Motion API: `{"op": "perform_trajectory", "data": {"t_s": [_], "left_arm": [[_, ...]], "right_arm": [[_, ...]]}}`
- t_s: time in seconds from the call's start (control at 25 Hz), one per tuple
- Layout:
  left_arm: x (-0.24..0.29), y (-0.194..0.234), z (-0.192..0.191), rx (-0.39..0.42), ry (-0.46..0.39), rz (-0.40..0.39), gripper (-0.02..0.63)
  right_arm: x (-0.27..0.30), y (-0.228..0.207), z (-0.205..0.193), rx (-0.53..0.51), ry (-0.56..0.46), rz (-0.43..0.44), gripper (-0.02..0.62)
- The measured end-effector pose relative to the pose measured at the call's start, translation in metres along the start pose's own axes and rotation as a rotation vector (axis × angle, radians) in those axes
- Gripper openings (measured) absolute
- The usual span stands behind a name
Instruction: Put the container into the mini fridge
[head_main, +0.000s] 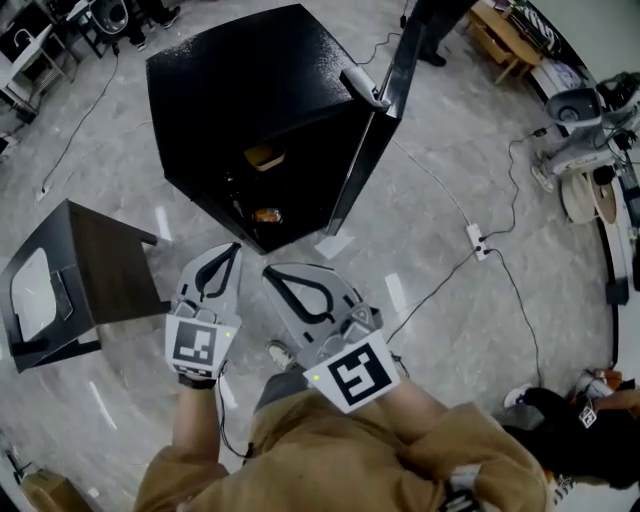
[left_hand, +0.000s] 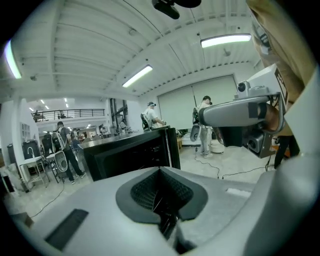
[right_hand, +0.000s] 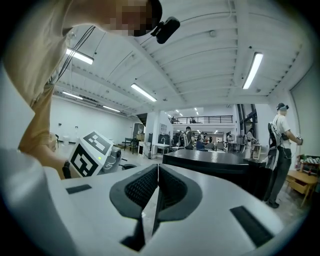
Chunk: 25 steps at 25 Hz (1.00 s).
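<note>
The grey tiled floor (head_main: 450, 330) fills most of the head view. On it, far and central, stands one black mini fridge (head_main: 250, 90), its single door (head_main: 370, 140) swung open to the right. At the left is one dark side table (head_main: 110, 270), well apart from the fridge. Nearest us are our two tools. The left hand-held gripper (head_main: 228, 258) and the right hand-held gripper (head_main: 278, 278) both have their jaws pressed together with nothing between them, and both point towards the fridge's open front. On the tabletop lies one white, rounded-rectangular thing that we take to be the container (head_main: 30, 290), though it is too small in view to be sure. If so, it is not yet in the fridge. Two smaller things sit inside the cabinet, one yellowish item (head_main: 265, 157) higher up and one orange item (head_main: 266, 215) below it, and we cannot tell what either is. We judge the container to be light, stiff plastic with a smooth and rather slippery top. It looks broad for our jaws, so we would pinch a rim or short edge, keep it level, and steady the far side with the other hand-held gripper.
</note>
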<state>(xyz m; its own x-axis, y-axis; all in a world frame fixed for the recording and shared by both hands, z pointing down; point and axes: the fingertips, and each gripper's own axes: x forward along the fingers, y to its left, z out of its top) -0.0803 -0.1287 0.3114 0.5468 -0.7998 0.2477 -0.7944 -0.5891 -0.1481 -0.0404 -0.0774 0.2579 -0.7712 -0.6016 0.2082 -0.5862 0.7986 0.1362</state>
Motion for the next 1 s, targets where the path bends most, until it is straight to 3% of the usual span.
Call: {"op": "perform_trajectory", "data": {"t_s": [0.72, 1.0], "left_arm": [[-0.108, 0.014, 0.070, -0.111, -0.101, 0.147, 0.003], [-0.148, 0.030, 0.071, -0.196, -0.161, 0.216, 0.003]], "right_arm": [[-0.040, -0.006, 0.067, -0.070, -0.099, -0.030, 0.003], [-0.044, -0.010, 0.096, 0.013, -0.236, -0.054, 0.003]]}}
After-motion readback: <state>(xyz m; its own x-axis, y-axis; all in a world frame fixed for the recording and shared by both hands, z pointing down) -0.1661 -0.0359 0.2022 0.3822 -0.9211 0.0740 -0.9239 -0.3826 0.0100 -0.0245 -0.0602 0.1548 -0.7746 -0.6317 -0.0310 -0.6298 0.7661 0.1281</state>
